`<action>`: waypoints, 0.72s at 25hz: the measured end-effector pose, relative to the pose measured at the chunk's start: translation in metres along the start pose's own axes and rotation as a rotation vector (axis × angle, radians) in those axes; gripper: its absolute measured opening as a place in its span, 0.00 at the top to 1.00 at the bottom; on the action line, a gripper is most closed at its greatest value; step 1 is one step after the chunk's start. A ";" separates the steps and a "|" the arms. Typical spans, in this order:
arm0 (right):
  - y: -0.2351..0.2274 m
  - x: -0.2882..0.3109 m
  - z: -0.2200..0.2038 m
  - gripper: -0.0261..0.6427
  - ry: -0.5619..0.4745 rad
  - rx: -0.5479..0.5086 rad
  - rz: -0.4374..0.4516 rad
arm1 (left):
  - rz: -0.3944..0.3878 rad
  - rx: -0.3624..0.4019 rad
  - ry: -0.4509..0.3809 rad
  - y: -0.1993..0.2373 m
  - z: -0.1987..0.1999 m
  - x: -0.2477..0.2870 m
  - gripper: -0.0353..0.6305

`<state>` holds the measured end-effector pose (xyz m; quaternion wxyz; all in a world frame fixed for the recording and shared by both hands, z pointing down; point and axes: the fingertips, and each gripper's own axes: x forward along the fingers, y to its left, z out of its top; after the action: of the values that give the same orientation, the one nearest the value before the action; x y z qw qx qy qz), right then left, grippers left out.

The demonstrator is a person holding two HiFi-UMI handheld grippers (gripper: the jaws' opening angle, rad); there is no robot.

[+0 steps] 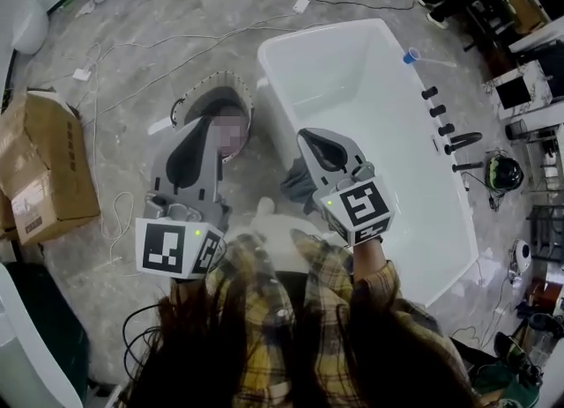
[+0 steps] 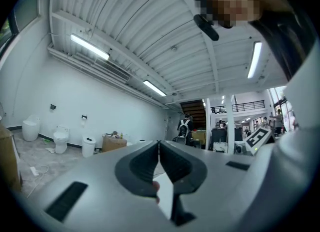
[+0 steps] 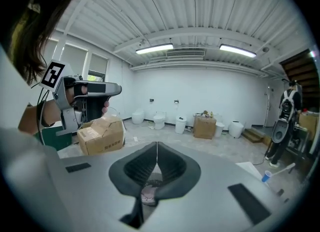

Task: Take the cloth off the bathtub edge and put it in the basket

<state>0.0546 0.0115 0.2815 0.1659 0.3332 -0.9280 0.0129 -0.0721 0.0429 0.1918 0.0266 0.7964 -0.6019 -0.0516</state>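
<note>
The white bathtub (image 1: 401, 133) runs from the top centre toward the lower right in the head view. A grey cloth (image 1: 296, 188) hangs at its near left edge, just under my right gripper (image 1: 308, 137). The round basket (image 1: 214, 87) stands on the floor left of the tub, with something grey inside; my left gripper (image 1: 201, 126) is over its near side. Both grippers are shut with nothing between the jaws. In the left gripper view the left gripper (image 2: 159, 143) points level across the room. In the right gripper view the right gripper (image 3: 157, 146) tilts slightly down.
A cardboard box (image 1: 44, 168) sits at the left, with cables (image 1: 115, 63) trailing over the grey floor. Black fittings (image 1: 443, 124) and a blue cup (image 1: 411, 56) rest on the tub's far rim. Equipment (image 1: 520, 89) crowds the right side. Toilets (image 3: 159, 120) line the far wall.
</note>
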 end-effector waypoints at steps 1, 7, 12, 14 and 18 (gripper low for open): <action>-0.008 0.000 -0.002 0.94 0.005 0.005 -0.014 | -0.013 0.004 0.000 -0.002 0.000 0.008 0.91; -0.046 0.007 -0.008 0.94 0.027 0.054 -0.119 | -0.114 0.014 0.015 -0.002 -0.001 0.054 0.91; -0.073 0.009 -0.006 0.94 0.030 0.101 -0.259 | -0.284 0.025 0.036 -0.011 -0.003 0.099 0.91; -0.085 0.005 -0.006 0.94 0.025 0.119 -0.329 | -0.366 0.027 0.048 -0.022 -0.005 0.119 0.91; -0.106 -0.019 -0.012 0.94 0.037 0.153 -0.488 | -0.541 0.017 0.071 -0.055 -0.008 0.152 0.91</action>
<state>0.1382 -0.0576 0.2776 0.1556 0.5584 -0.8134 0.0487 0.0224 -0.0884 0.1866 0.0262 0.9297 -0.3665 -0.0239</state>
